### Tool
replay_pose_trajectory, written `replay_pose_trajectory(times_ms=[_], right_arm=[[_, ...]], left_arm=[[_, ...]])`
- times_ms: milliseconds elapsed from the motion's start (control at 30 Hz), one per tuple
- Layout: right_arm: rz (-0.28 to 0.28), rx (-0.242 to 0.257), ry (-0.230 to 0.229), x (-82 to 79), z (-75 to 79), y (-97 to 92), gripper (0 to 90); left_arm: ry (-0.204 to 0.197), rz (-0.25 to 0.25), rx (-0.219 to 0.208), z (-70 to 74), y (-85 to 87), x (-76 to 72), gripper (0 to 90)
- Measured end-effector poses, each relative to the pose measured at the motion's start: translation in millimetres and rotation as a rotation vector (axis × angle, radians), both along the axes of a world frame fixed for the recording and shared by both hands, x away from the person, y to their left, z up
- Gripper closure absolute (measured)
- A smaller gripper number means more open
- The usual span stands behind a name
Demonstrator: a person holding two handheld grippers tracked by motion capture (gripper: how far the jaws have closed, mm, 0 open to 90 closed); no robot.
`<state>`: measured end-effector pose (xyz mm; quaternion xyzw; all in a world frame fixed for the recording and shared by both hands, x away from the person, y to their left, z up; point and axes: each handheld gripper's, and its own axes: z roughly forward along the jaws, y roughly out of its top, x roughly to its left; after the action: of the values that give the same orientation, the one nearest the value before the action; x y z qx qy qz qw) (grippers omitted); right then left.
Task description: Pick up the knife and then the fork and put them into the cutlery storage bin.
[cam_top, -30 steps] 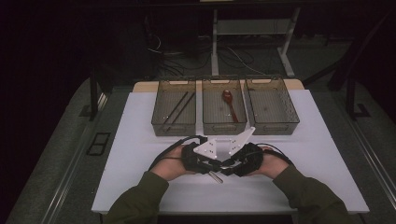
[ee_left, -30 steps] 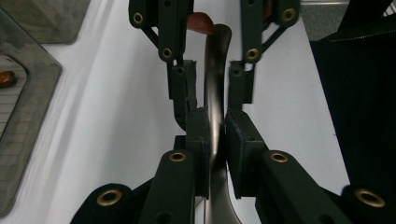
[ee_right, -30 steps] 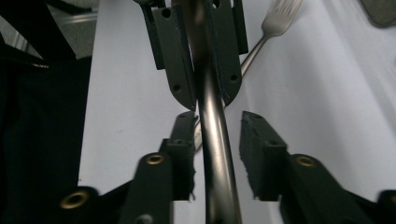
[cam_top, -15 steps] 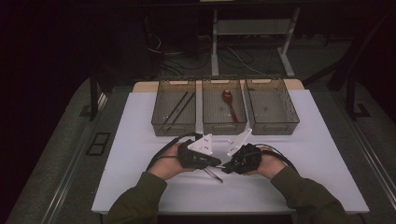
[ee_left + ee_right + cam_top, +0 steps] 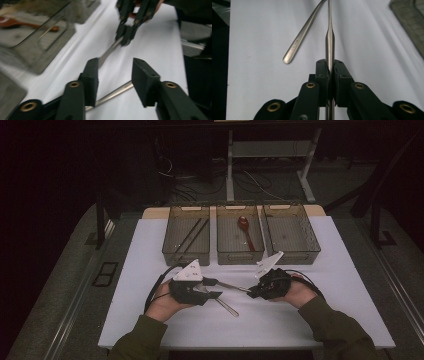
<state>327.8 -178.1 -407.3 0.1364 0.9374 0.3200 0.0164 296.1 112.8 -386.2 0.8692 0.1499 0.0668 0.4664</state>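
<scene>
We see the right gripper [image 5: 251, 292] clamped on the handle of a slim silver metal utensil [image 5: 329, 42], its two black jaws pressed tight against the shaft; in the right gripper view the piece runs straight up from between the pads. Its far end reaches towards the left gripper [image 5: 214, 288], whose jaws have just been opening and now stand apart, touching nothing (in the left gripper view the utensil's flat end lies just beside one pad, clear of both). A second silver metal utensil with a curved handle [image 5: 226, 306] lies on the white table cover [image 5: 320, 310], passing under the open jaws. Beyond the hands stand three clear brown plastic bins [image 5: 186, 251] in a row; the middle one holds a red-brown wooden spoon [image 5: 245, 231].
</scene>
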Motion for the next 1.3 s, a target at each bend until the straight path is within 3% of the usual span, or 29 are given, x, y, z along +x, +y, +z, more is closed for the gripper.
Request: replay_pose_trajectory(times_ms=[367, 667, 867, 1300], right_arm=[[-0.095, 0.045, 0.003, 5.3, 16.6, -22.9, 83.5], [-0.251, 0.078, -0.001, 17.8, 32.0, -46.2, 83.5], [-0.329, 0.107, -0.014, 31.3, 41.5, -64.1, 83.5], [-0.479, 0.135, -0.028, 63.0, 64.9, -90.5, 83.5]], left_arm=[[0.028, 0.135, -0.027, -25.0, 30.1, -15.5, 36.6], [0.042, 0.226, -0.046, -37.1, 36.5, -24.9, 12.8], [0.033, 0.241, -0.048, -39.5, 35.6, -24.3, 0.4], [0.03, 0.244, -0.018, -41.2, 34.4, -24.7, 0.0]])
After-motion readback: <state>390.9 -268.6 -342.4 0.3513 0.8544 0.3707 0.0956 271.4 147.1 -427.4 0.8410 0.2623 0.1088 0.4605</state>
